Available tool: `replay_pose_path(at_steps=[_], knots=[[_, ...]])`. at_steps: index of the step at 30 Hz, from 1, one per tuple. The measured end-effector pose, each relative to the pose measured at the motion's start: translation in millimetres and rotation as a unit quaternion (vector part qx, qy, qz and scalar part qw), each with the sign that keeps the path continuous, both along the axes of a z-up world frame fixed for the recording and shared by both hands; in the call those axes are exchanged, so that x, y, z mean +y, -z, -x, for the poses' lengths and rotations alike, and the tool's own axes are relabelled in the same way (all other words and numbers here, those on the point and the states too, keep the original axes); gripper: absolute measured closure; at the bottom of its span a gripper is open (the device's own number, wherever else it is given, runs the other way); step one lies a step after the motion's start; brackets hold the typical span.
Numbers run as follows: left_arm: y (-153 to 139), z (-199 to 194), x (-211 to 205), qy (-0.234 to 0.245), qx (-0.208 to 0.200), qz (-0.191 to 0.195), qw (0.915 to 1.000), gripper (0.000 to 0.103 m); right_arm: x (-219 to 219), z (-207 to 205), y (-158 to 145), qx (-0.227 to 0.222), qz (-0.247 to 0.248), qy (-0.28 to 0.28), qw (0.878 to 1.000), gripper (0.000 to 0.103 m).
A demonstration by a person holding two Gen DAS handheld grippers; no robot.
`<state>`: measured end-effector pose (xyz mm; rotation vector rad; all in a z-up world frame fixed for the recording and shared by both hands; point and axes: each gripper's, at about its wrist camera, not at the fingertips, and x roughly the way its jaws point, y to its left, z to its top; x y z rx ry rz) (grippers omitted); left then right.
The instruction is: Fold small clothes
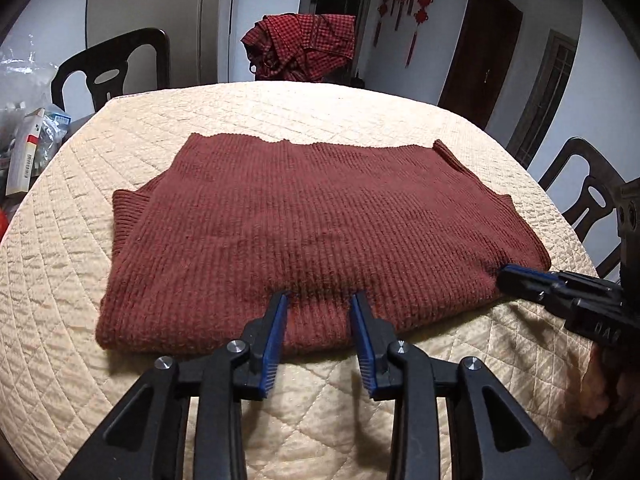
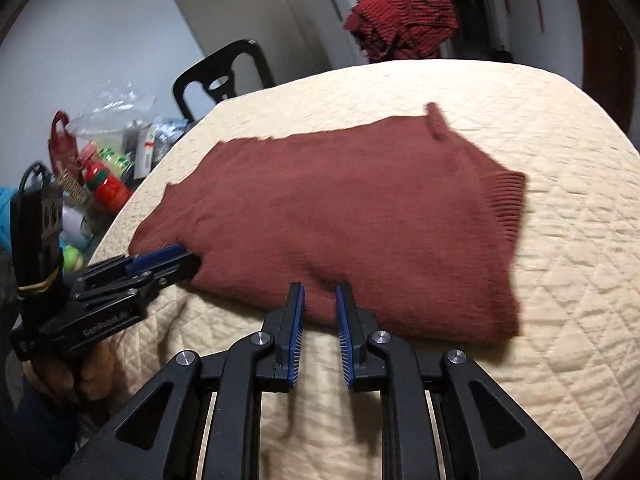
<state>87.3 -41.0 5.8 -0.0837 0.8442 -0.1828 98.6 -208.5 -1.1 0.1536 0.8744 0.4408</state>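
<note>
A rust-red knitted sweater (image 1: 320, 224) lies folded flat across the middle of a round table (image 1: 60, 280) covered in a cream quilted cloth. Its folded hem runs along the near side, a ribbed cuff (image 1: 128, 212) juts out at the left, and bare cloth surrounds it on every side.

The left gripper (image 1: 320, 300) sits at the near hem with its jaws spread and no knit between them. The right gripper (image 2: 319, 292) is likewise spread at the near right part of the hem.

Dark chairs (image 1: 108, 68) ring the table. A red checked garment (image 1: 304, 46) hangs over the far one, and boxes and bags (image 2: 112, 148) clutter the left.
</note>
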Motion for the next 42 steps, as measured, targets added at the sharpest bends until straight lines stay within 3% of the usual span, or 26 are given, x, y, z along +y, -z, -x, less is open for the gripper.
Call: replay_pose_path(at_steps=[7,13,29,36,42], knots=[[-6.3,11.6,21.7,-0.055,-0.022,-0.006,0.9982,0.065,-28.6,3.6,-2.0,0.01,-0.03,0.035,0.999,0.087],[3.0,9.9,44.9,-0.094,-0.005,0.001,0.9955,0.065,-37.3,5.4,-3.4,0.012,-0.045,0.049,0.998,0.086],[7.9,7.7,43.7,-0.096,0.001,-0.003,0.9954,0.062,-47.6,6.3,2.0,0.017,-0.07,0.061,0.996,0.085],[4.4,17.4,41.5,-0.094,-0.002,0.0,0.9955,0.053,-47.1,20.8,-0.4,0.02,-0.071,0.054,0.996,0.063],[9.1,38.3,52.7,-0.103,0.008,0.02,0.9944,0.05,-57.1,35.0,4.2,0.036,-0.095,0.071,0.992,0.062]])
